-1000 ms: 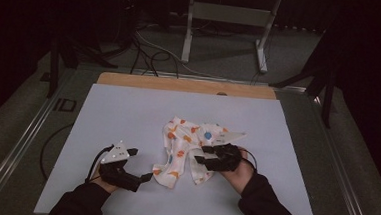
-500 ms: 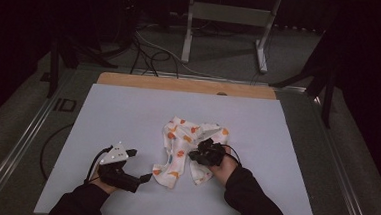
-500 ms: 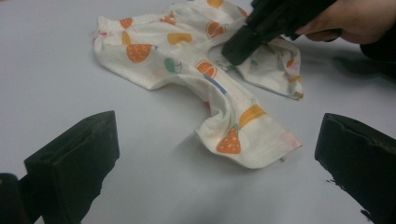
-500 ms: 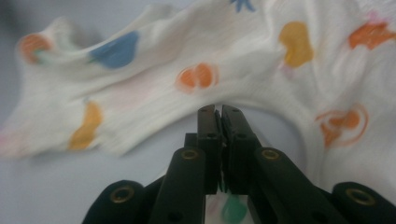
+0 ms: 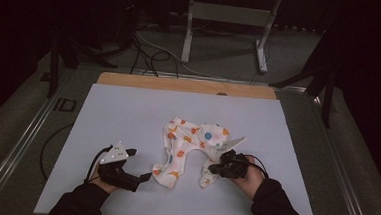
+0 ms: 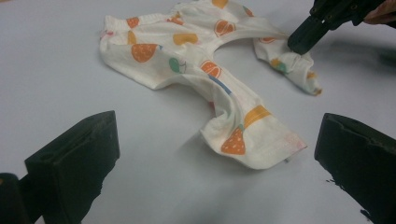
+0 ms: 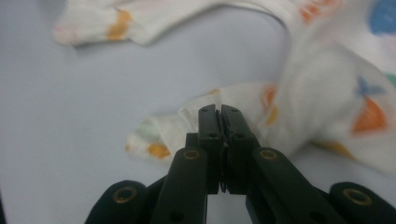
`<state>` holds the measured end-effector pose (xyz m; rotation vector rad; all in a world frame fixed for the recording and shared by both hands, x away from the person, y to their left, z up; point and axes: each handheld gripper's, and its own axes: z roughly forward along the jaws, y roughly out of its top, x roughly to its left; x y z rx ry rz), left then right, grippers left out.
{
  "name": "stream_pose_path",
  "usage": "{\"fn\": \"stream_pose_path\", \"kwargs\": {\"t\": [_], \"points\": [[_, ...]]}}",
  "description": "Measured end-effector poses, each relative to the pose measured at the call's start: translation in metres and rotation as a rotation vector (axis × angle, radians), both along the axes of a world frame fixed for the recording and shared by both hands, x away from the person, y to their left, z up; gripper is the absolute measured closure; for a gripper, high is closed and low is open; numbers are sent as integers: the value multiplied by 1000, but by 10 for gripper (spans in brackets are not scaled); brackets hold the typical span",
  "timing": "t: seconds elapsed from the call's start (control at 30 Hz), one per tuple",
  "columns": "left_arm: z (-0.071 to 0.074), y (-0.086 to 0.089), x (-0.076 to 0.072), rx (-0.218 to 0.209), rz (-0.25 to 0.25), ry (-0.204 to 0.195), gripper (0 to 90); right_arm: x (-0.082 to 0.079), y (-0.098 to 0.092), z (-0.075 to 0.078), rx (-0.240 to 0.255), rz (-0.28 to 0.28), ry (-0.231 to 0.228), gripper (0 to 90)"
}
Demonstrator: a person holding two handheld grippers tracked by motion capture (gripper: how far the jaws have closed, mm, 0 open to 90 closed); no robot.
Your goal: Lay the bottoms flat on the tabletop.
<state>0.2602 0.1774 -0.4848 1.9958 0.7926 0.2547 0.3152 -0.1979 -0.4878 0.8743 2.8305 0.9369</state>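
- where the white mat [image 5: 127,118] covers the table, a small pair of patterned pants [image 5: 189,142] lies crumpled near the middle, waistband toward the far side and both legs pointing back at the person.
- the pants are white with orange, blue and green prints, seen close up in the left gripper view [image 6: 196,60].
- the right gripper [image 5: 216,167] sits at the cuff of the leg on the person's right; its jaws have just been closing and now stand pressed together, pinching a fold of that cuff.
- in the right gripper view the cloth [image 7: 187,123] bunches up around the closed tips of the right gripper [image 7: 219,112].
- from the left gripper view the same black tips [image 6: 303,39] press down on the far leg, the fabric wrinkled beneath them.
- the left gripper [image 5: 144,176] rests on the mat just beside the other leg's cuff, not touching it.
- its jaws are spread wide, with nothing between them but bare mat and the near cuff [image 6: 252,140] lying ahead.
- the left hand [image 5: 105,177] holds its gripper low and about level.
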Motion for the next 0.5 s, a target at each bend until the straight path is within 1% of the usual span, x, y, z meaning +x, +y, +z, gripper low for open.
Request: {"fn": "stream_pose_path", "kwargs": {"t": [0.07,0.13,0.2,0.23,0.27,0.3,0.37,0.43,0.47,0.5], "points": [[0,0,0,-3,1,0,7,0,-8,-1,2,-21,-7,881],[-1,0,0,-2,-1,1,7,1,-13,-4,-49,-40,-36,880],[-1,0,0,2,2,-1,7,2,-17,-8,-74,-78,-50,880],[-1,1,0,-2,2,1,7,3,-19,-9,-103,-87,-67,880],[-1,1,1,-1,2,1,7,4,-20,-8,-102,-99,-73,879],[-1,1,1,2,1,0,7,5,-21,-8,-112,-120,-84,877],[-1,1,1,2,0,-1,8,5,-21,-10,-106,-133,-80,872],[-2,1,2,7,0,2,16,4,-21,-11,-95,-138,-87,852],[-3,2,2,14,8,1,21,4,-21,-10,-84,-139,-83,813],[-3,2,3,16,10,3,32,3,-22,-8,-61,-138,-69,760]]}}
